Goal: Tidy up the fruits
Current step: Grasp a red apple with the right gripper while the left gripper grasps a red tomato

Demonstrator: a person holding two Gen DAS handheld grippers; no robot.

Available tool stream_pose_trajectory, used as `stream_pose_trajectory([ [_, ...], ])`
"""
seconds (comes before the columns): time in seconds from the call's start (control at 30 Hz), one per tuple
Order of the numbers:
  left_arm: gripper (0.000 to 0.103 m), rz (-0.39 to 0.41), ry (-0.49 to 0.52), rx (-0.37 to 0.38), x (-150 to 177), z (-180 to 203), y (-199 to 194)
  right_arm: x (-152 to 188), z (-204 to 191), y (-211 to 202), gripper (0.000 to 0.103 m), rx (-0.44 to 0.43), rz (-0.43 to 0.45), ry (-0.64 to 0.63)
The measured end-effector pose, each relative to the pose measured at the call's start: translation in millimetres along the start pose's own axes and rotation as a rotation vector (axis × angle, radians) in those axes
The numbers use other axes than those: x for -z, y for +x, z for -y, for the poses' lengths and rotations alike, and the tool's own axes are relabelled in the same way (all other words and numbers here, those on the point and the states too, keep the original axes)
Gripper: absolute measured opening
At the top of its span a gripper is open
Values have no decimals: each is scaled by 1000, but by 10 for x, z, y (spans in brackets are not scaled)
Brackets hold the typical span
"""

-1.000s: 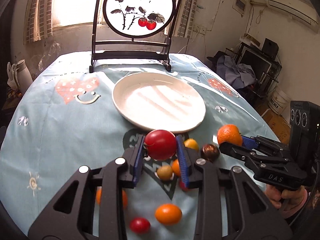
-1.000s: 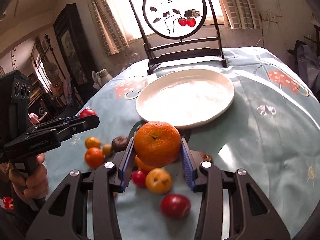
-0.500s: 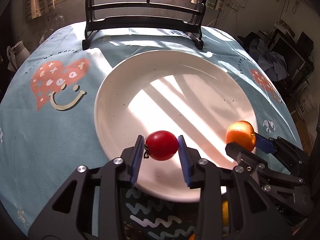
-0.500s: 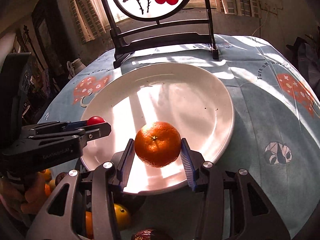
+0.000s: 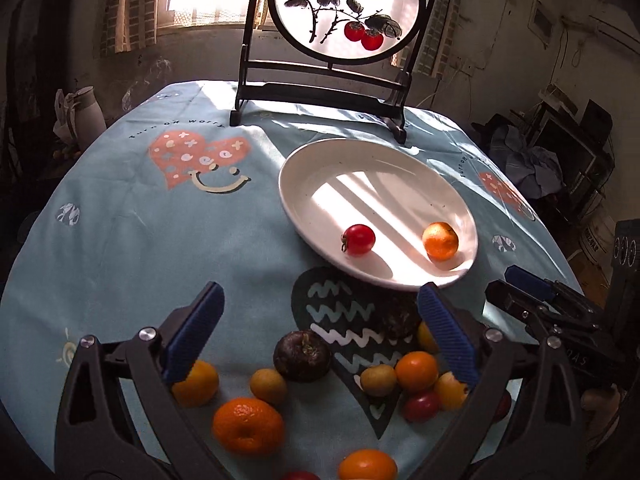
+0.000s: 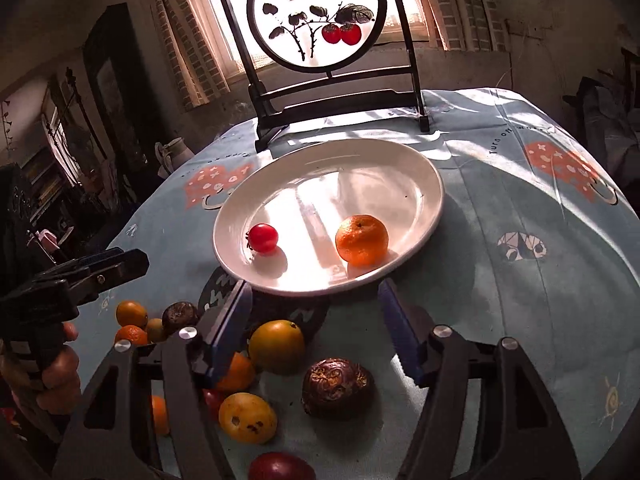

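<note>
Tomato (image 5: 358, 239), mandarin (image 5: 440, 240) now released onto plate (image 5: 320, 172); both grippers opened, withdrawn.

White plate (image 5: 304, 168), red tomato (image 5: 359, 239), orange mandarin (image 5: 440, 241), pale-blue heart-patterned tablecloth (image 5: 140, 240), blue fingers (image 5: 192, 336)

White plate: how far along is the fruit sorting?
Done: the round white plate holds a small red tomato and an orange mandarin, lying apart. In hand: nothing; the left gripper and right gripper are both open and empty. Left: most of it, including a dark wrinkled passion fruit, a yellow spotted fruit and several oranges on the blue tablecloth.
</note>
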State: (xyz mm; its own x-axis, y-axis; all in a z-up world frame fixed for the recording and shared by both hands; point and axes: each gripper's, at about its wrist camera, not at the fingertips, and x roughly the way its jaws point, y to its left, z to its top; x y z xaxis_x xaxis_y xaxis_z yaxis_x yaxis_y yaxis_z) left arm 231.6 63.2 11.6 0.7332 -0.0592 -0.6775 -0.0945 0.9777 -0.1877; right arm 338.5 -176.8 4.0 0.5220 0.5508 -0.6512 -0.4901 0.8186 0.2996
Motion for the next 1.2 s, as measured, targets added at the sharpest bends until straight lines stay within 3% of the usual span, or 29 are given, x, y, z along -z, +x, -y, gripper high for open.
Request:
stream_pose_trajectory([
  [0.17, 99, -19, 32, 37, 479, -141, -226, 413, -85, -246, 71, -47, -22, 35],
  [0.23, 99, -12, 51, 72, 634, -183, -381, 558, -162, -354, 71, -33, -35, 6],
  [0.37, 99, -24, 67, 68, 903, -259, -518, 758, -352, -426, 71, 49, -85, -104],
  [0.43, 99, -43, 60, 70, 1007, -306, -501, 777, -385, -415, 71, 48, -95, -120],
  [0.57, 101, 28, 38, 58, 1039, -348, -596, 776, -320, -307, 71, 38, -142, -90],
  [0.7, 101, -42, 47, 117, 1029, -344, -484, 792, -271, -222, 70, 46, -184, -58],
  [0.9, 101, -11, 110, 151, 1077, -240, -541, 797, -277, -185, 70, 54, -198, -60],
  [0.97, 101, 3, 167, 130, 1101, -143, -560, 801, -297, -167, 68, 66, -205, -71],
  [1.1, 101, 29, 297, 87, 1178, 75, -593, 811, -303, -116, 41, 76, -230, -75],
  [1.2, 101, 47, 377, 59, 1224, 205, -616, 804, -252, -133, 40, 57, -222, -49],
])
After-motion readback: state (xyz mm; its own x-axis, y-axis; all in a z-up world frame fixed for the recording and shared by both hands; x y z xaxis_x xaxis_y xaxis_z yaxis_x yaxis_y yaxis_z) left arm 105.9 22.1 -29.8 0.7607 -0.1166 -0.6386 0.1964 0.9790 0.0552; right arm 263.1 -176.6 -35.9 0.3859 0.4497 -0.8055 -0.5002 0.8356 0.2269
